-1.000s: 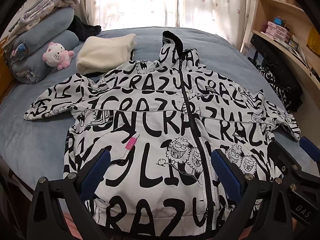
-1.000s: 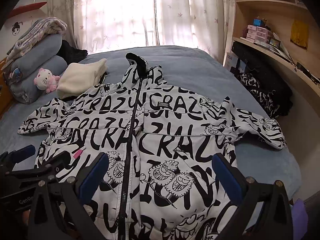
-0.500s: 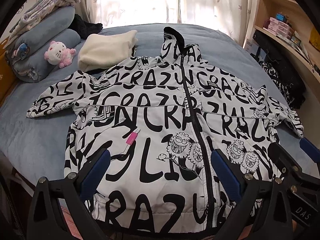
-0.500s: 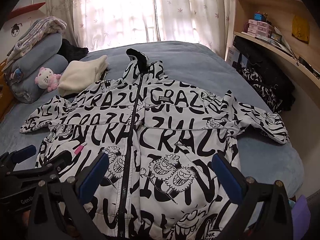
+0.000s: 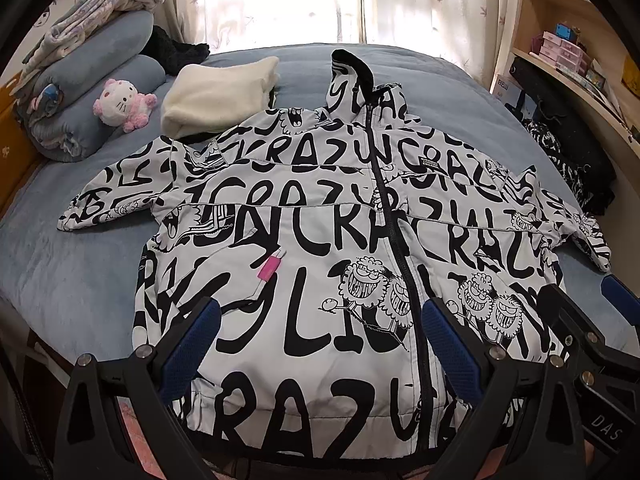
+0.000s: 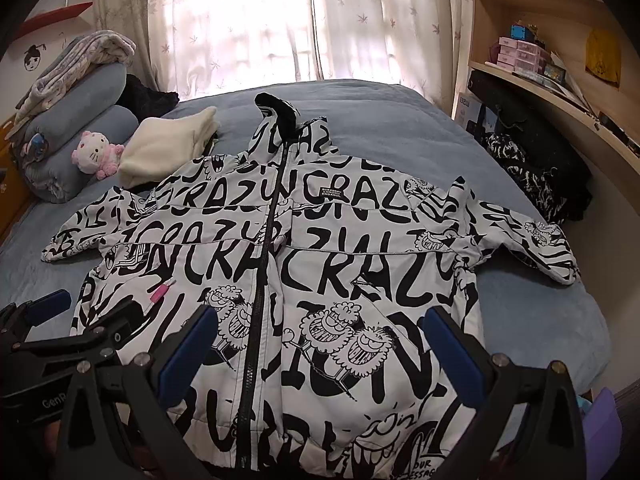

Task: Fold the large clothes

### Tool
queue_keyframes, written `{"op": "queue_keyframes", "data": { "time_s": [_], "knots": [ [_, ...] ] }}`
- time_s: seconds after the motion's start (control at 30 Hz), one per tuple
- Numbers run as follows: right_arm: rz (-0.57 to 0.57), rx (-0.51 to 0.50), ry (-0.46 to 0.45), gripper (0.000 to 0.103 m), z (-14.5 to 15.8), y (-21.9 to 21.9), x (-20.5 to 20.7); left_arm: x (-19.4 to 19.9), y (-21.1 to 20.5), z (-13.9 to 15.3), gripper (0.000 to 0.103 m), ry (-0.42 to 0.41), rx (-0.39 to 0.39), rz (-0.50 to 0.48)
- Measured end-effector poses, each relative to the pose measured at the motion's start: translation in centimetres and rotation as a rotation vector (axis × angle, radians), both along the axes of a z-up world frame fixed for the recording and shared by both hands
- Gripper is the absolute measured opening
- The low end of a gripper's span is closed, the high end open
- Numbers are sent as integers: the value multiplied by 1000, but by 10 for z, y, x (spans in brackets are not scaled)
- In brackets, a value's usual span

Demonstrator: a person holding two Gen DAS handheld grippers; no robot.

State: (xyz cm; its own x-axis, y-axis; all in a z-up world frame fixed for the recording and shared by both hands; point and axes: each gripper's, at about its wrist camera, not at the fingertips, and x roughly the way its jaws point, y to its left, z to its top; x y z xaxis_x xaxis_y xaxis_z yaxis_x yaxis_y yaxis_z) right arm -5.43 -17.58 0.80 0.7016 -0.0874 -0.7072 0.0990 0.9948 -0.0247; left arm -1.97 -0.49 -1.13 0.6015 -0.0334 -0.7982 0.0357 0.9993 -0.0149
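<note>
A white zip jacket (image 5: 320, 248) (image 6: 328, 264) printed with black letters and cartoon faces lies front up and spread flat on the blue bed, sleeves out to both sides, collar towards the window. My left gripper (image 5: 320, 332) hovers open above its lower left front, near the hem. My right gripper (image 6: 320, 340) hovers open above the lower right front. Each gripper shows in the other's view: the right gripper (image 5: 600, 320) at the edge of the left wrist view, the left gripper (image 6: 52, 320) at the edge of the right wrist view. Nothing is held.
A folded cream garment (image 5: 220, 96) lies by the jacket's left shoulder. A pink plush cat (image 5: 122, 106) and rolled blue bedding (image 5: 92, 92) sit at the bed's far left. Dark clothes (image 6: 532, 172) are piled by the shelves (image 6: 560, 80) on the right. Curtains (image 6: 280, 20) hang behind.
Both grippers have drawn back slightly from the jacket, so more of its hem shows. The jacket itself has not moved.
</note>
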Motion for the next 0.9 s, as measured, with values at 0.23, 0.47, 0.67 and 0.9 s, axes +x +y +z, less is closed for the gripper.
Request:
{"op": "queue_keyframes", "data": {
  "time_s": [0.23, 0.47, 0.67, 0.9],
  "knots": [
    [-2, -1, 1, 103, -1, 1, -1, -2, 3, -1, 99, 0, 1, 0],
    [-2, 0, 1, 103, -2, 1, -1, -2, 3, -1, 99, 0, 1, 0],
    [-3, 3, 4, 103, -2, 0, 0, -2, 3, -1, 99, 2, 0, 2],
    [-4, 4, 5, 103, -3, 0, 0, -6, 6, -4, 99, 5, -2, 2]
  ]
}}
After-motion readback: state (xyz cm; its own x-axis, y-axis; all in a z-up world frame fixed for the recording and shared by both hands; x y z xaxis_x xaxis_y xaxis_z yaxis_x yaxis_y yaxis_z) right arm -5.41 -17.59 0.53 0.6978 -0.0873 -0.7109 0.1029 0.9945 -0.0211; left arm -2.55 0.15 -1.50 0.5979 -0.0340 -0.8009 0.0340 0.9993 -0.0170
